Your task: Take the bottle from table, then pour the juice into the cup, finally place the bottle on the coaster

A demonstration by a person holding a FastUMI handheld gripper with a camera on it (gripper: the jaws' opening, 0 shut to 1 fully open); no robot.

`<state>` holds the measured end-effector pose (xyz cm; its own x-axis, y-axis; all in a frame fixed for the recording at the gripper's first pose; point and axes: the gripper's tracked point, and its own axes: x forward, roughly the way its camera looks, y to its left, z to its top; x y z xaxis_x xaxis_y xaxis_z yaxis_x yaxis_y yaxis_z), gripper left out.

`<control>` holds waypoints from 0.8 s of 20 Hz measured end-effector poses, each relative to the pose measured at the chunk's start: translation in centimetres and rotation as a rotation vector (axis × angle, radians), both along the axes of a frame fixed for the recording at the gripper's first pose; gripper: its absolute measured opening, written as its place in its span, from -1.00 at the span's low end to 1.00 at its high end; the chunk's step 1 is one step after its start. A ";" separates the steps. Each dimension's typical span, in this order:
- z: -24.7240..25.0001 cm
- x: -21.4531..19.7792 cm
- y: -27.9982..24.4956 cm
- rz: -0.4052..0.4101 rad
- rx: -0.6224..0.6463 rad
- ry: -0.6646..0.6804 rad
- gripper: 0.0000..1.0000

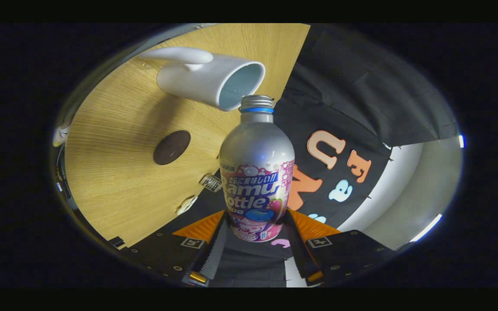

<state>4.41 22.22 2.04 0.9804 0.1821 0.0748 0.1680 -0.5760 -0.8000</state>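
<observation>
Gripper view showed the gripper [255, 229] clamped on the lower body of the silver bottle [256, 172], one finger pressing each side. The bottle's threaded mouth sat just at the rim of the white cup [208, 80], which stood on the wooden table [115, 164]. A dark round coaster [171, 147] lay on the table, well apart from the cup.

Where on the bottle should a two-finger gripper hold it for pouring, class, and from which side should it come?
Low on the body. The gripper is shut on the bottle there, one finger on each side, where the walls run straight. This leaves the narrow neck free at the cup.
</observation>
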 end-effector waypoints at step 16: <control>-5.1 0.9 -3.8 -0.103 0.858 0.332 0.43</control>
<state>5.30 18.37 -3.05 0.9839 0.1051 -0.1443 -0.1657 0.2367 -0.9574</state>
